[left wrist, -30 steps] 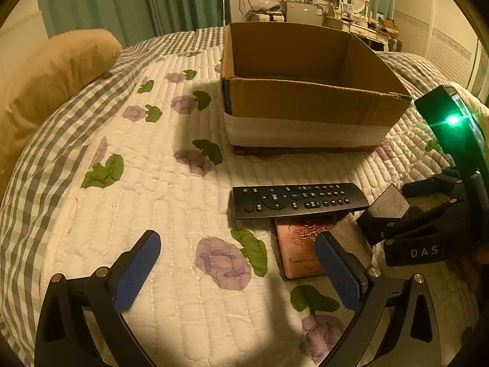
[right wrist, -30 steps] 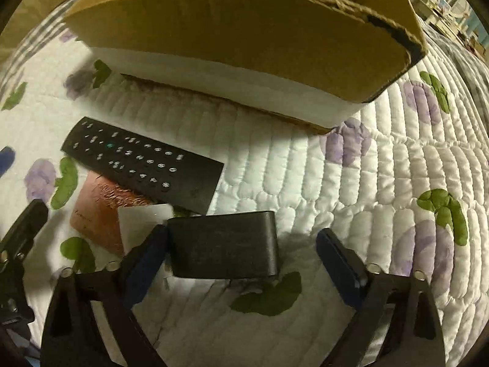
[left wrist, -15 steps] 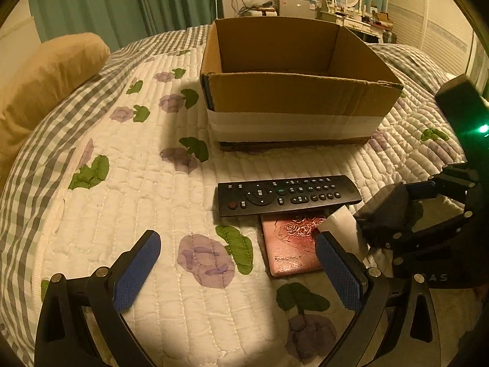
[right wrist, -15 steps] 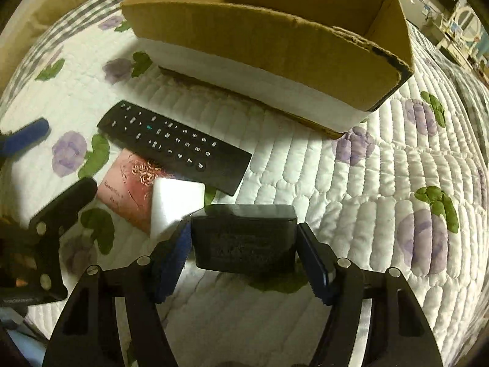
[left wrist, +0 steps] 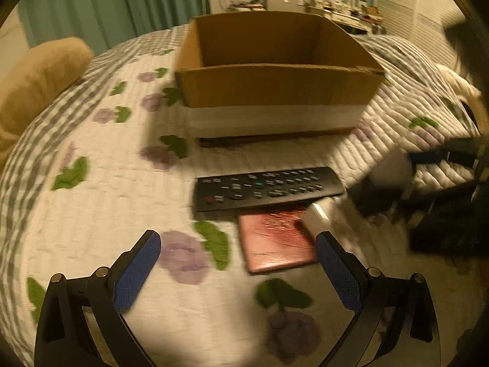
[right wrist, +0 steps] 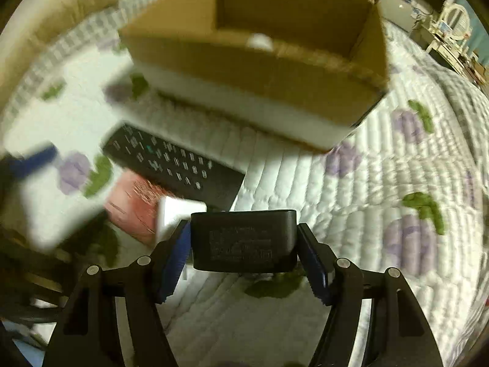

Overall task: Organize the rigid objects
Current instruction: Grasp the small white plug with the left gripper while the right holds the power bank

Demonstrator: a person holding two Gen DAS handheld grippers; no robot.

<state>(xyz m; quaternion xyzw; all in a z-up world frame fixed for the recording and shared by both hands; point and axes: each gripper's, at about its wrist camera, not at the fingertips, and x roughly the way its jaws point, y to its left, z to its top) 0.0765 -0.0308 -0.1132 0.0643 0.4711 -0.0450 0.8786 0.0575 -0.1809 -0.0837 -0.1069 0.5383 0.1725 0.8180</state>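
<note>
My right gripper (right wrist: 244, 253) is shut on a black box-shaped device (right wrist: 244, 241) and holds it above the quilt, short of the cardboard box (right wrist: 259, 70). On the quilt lie a black remote (right wrist: 174, 162), a reddish booklet (right wrist: 134, 205) and a small white block (right wrist: 177, 214). My left gripper (left wrist: 238, 269) is open and empty, low over the quilt, with the remote (left wrist: 266, 188), booklet (left wrist: 278, 241) and white block (left wrist: 318, 217) ahead of it. The cardboard box (left wrist: 275, 85) stands open behind them. A small white object (right wrist: 259, 41) shows inside the box.
A tan pillow (left wrist: 36, 85) lies at the left of the bed. The right gripper's body (left wrist: 443, 208) shows blurred at the right of the left wrist view. Furniture (left wrist: 336, 9) stands beyond the bed.
My right gripper closed on the black device and lifted it off the quilt toward the box. My left gripper drew back a little and stayed open.
</note>
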